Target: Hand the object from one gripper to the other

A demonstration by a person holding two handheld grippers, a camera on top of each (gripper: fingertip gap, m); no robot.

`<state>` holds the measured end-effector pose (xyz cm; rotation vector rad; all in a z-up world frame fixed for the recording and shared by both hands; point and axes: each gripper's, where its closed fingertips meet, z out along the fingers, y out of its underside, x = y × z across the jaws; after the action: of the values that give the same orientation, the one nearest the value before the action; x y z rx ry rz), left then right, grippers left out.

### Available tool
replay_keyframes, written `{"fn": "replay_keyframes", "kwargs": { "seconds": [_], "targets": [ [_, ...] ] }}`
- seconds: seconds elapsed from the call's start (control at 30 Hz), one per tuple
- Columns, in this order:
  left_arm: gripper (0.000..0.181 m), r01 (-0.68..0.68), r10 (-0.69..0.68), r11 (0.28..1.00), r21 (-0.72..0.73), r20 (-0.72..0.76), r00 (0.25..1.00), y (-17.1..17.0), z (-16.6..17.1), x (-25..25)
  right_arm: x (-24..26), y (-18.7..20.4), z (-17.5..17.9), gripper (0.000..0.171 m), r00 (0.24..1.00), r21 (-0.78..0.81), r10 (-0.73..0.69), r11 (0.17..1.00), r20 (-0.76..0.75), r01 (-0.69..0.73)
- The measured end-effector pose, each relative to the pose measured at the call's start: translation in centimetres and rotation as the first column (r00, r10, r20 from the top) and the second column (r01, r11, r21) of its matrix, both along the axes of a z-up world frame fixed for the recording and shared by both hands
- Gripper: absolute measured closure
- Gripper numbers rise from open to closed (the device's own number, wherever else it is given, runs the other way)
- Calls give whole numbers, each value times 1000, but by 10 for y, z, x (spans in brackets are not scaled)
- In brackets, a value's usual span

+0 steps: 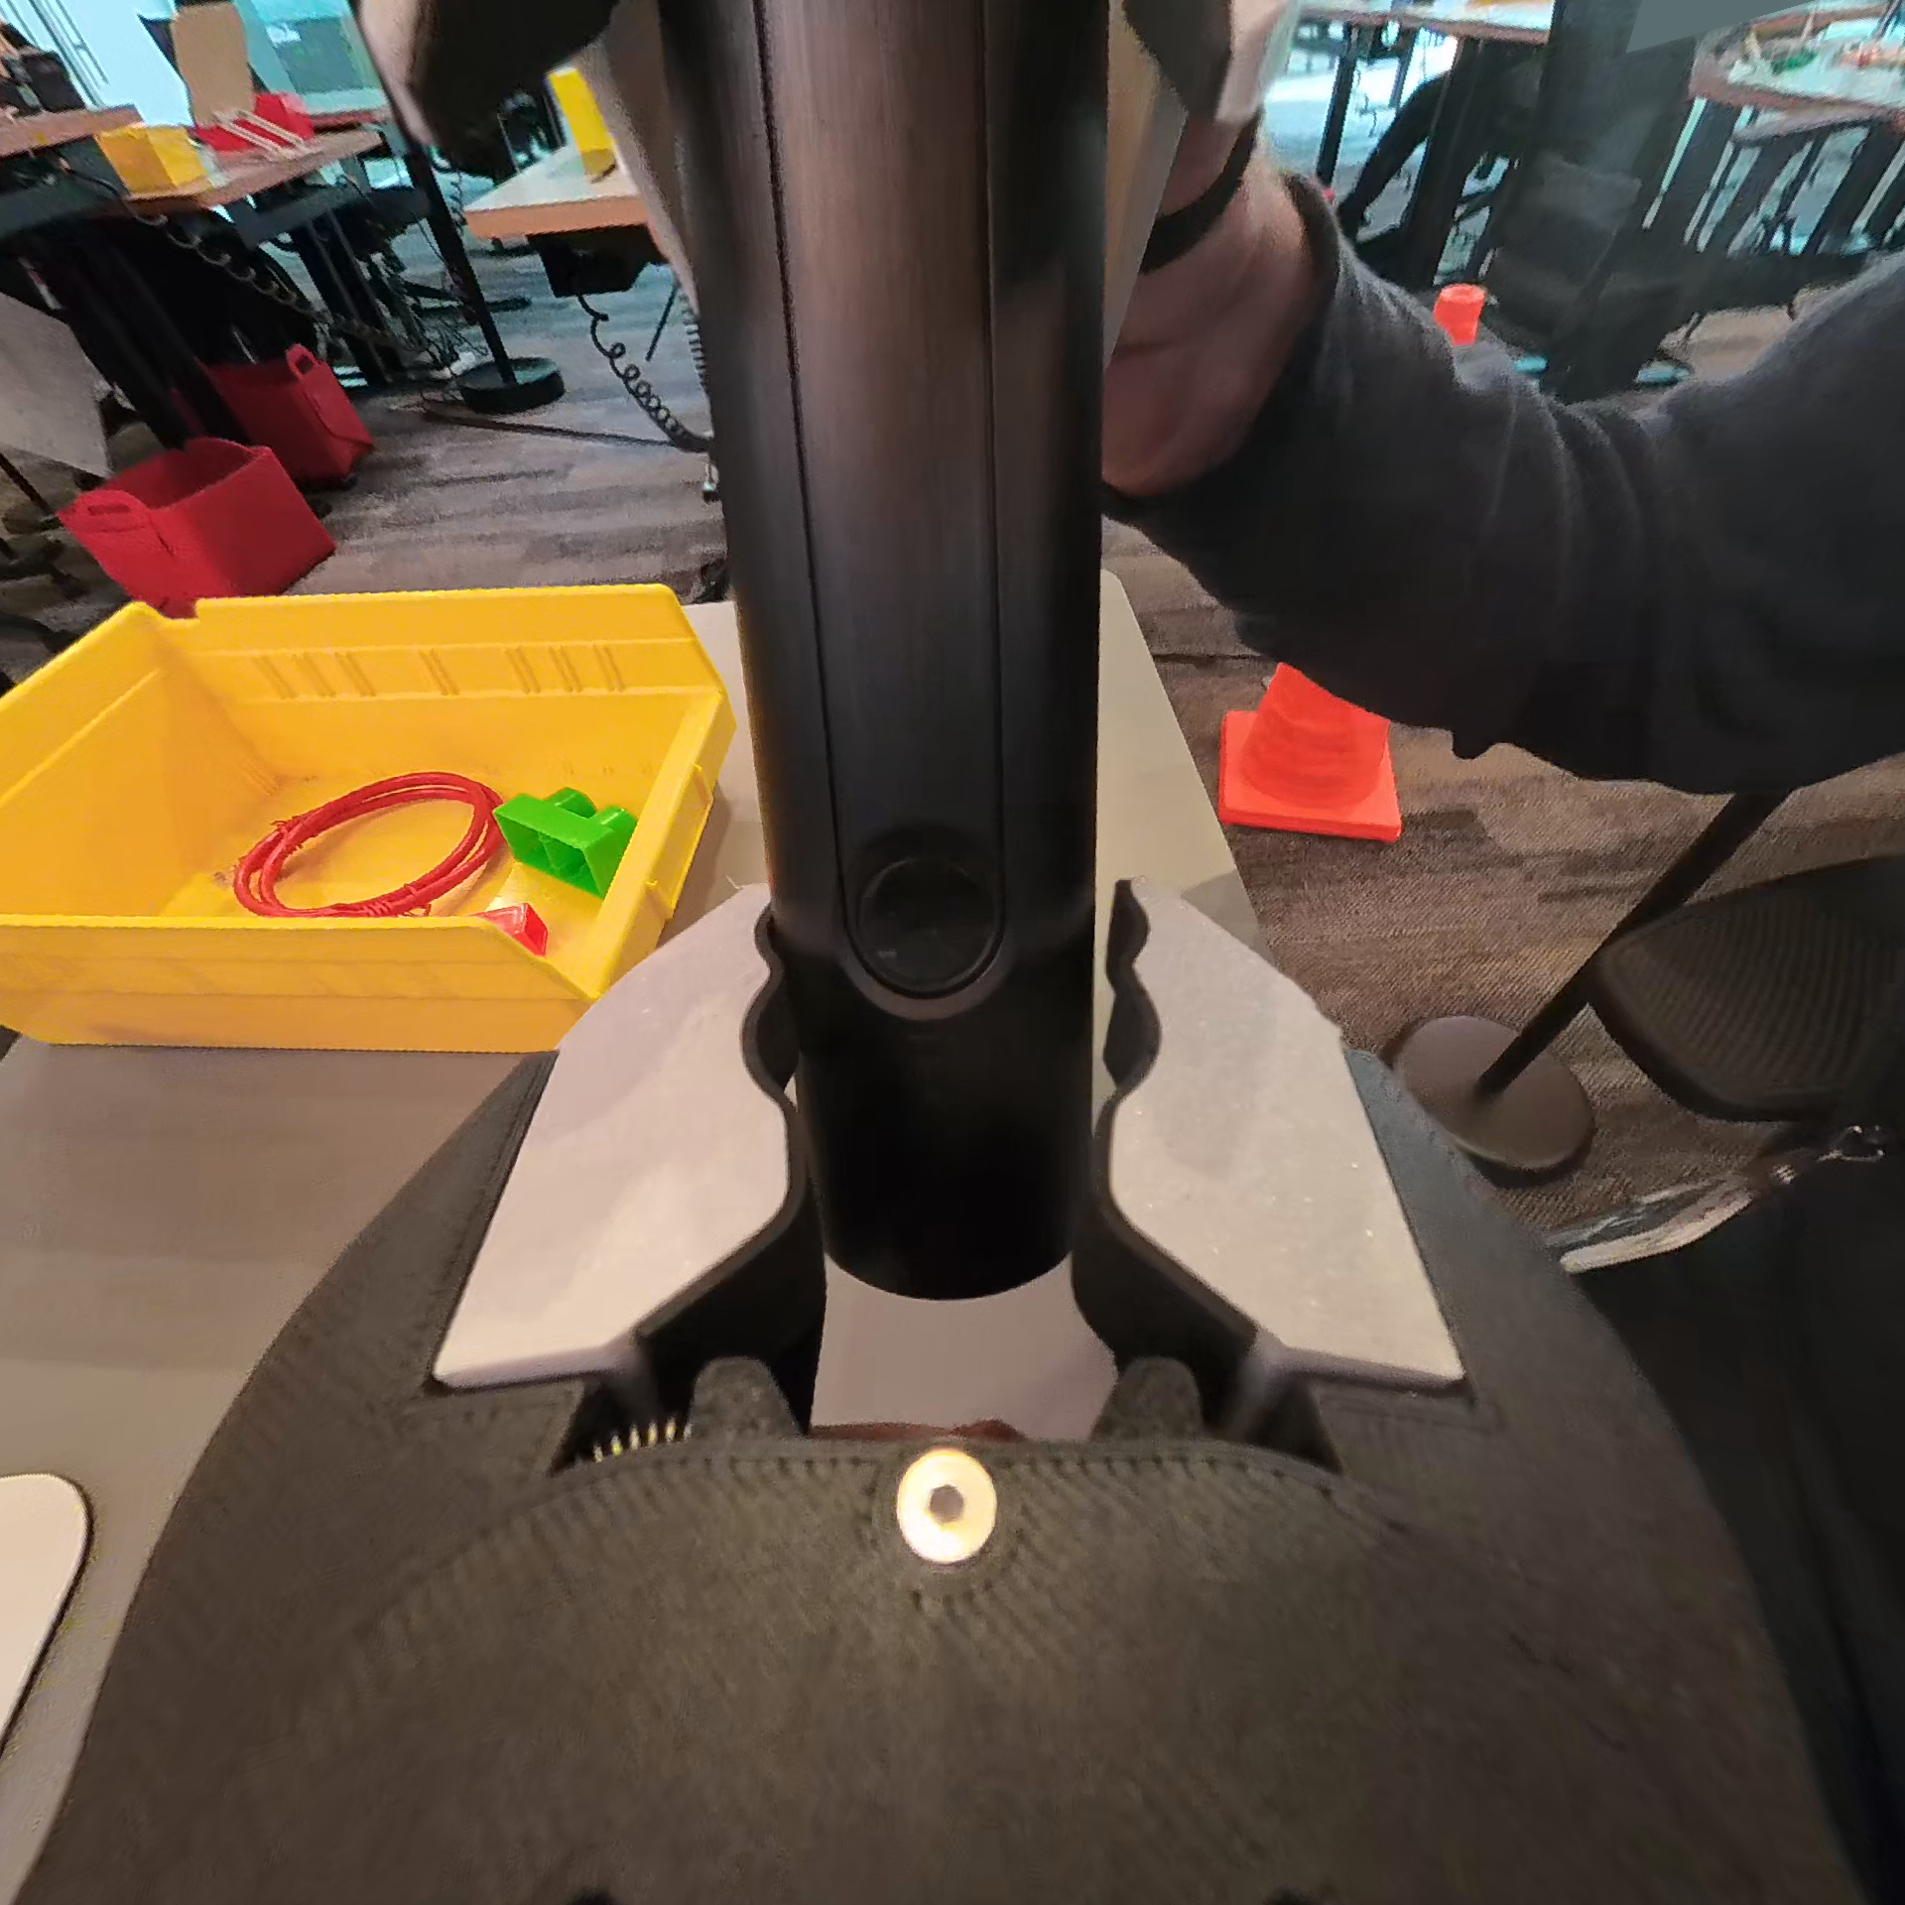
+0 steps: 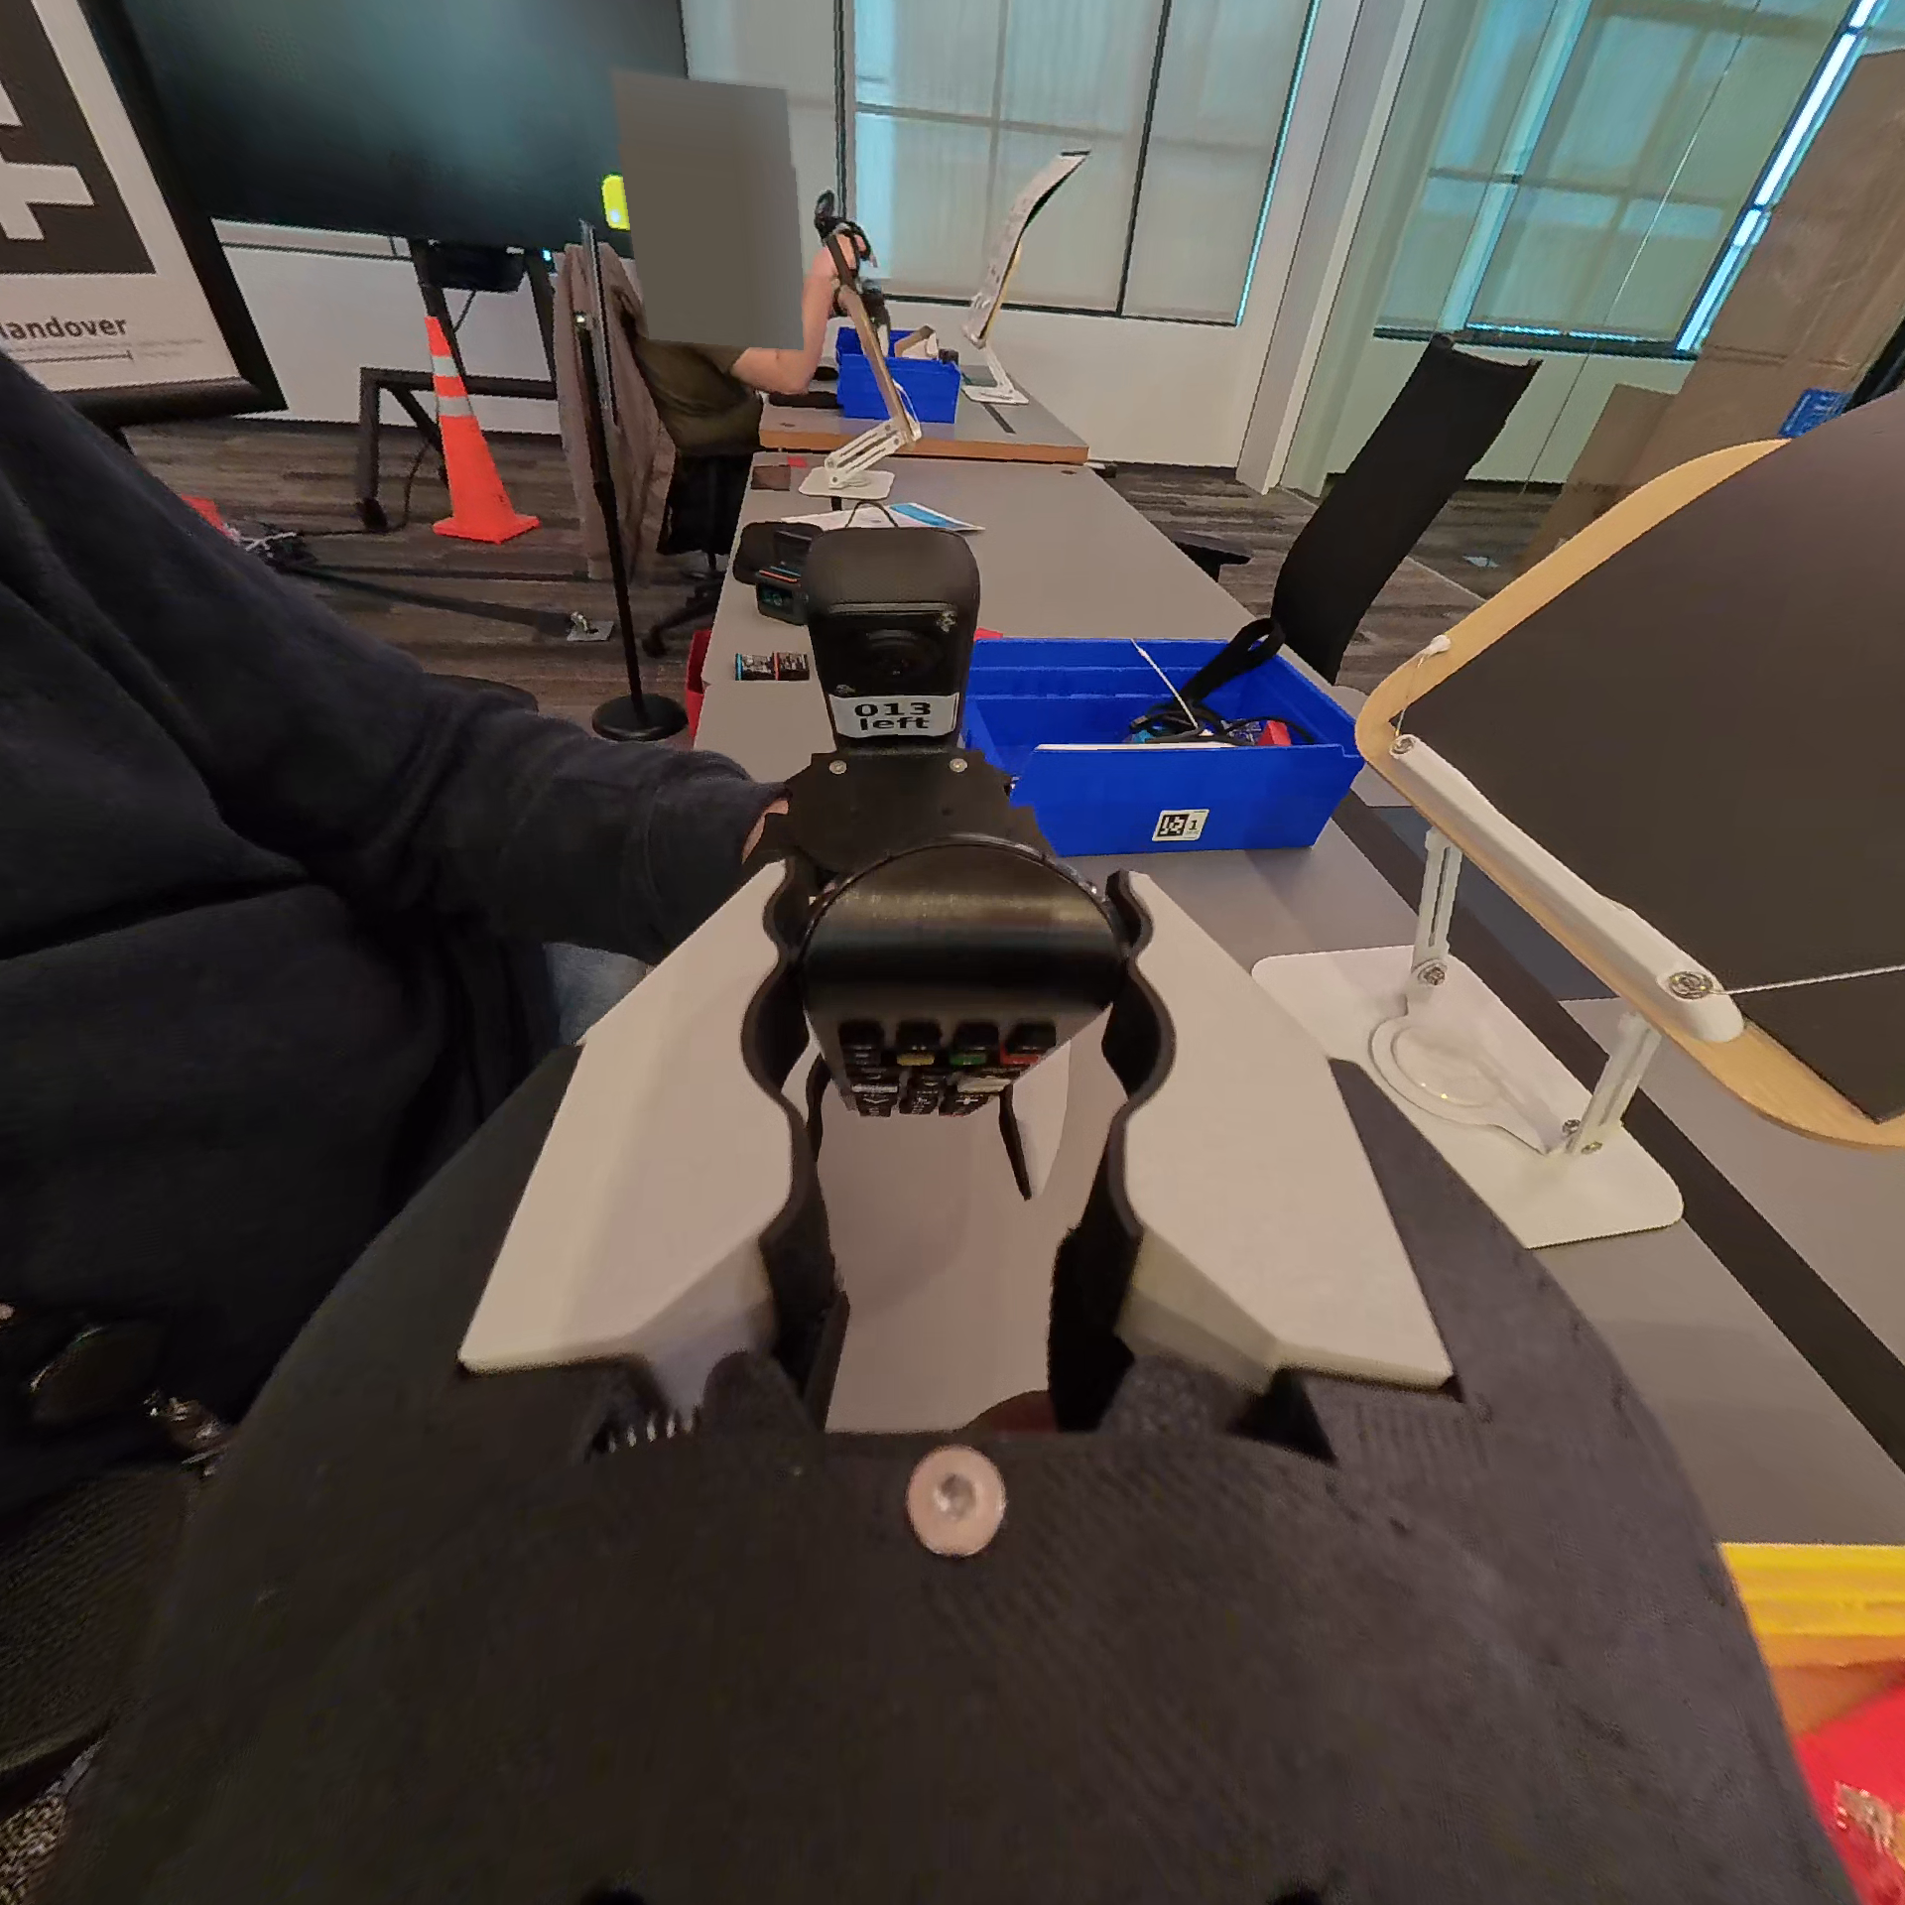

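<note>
— Where's the remote control [image 1: 907,619]?

— Caught between both tools. The left gripper [image 1: 943,1031] is clamped on its plain lower end, black pads pressing each side, over the grey table [image 1: 186,1185].

— And the other end?

— The right gripper [image 2: 954,1015] has its fingers [image 2: 660,1124] around the button end; they look closed on it, though contact on the right-hand side is hard to judge.

— Anything nearby?

— A yellow bin [image 1: 124,990] holding a red wire coil [image 1: 366,845] and a green block [image 1: 567,840]; a blue bin [image 2: 1165,789] behind.
</note>
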<state>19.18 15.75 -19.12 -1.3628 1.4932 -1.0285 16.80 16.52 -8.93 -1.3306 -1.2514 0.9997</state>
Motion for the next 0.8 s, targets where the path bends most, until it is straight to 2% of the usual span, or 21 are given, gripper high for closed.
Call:
{"fn": "replay_keyframes", "kwargs": {
  "seconds": [0.13,0.27,0.33,0.43,0.5,0.53,0.6,0.8],
  "targets": [
    [117,-55,55,998,-1,45,997,7,3,0,0,7,4,116,1000,-4,-27,1000,-16,27],
    [107,-207,202,973,97,64,977,22,2,0,2,16,10,116,996,-18,-71,997,-47,71],
    [105,-327,319,920,218,72,945,33,0,0,3,20,12,116,993,-33,-93,995,-68,91],
    [109,-534,538,722,440,129,833,56,6,-9,6,26,15,117,985,-69,-137,989,-106,131],
    [132,-602,602,598,530,199,773,61,15,-17,10,29,16,117,977,-101,-162,984,-136,149],
    [143,-612,614,564,555,213,760,62,18,-19,11,29,16,116,975,-116,-168,982,-147,151],
    [151,-622,631,518,588,229,741,65,23,-24,16,31,13,117,968,-147,-189,975,-164,166],
    [154,-515,637,478,712,123,761,70,31,-32,29,36,3,115,952,-250,-207,957,-226,149]
  ]
}}
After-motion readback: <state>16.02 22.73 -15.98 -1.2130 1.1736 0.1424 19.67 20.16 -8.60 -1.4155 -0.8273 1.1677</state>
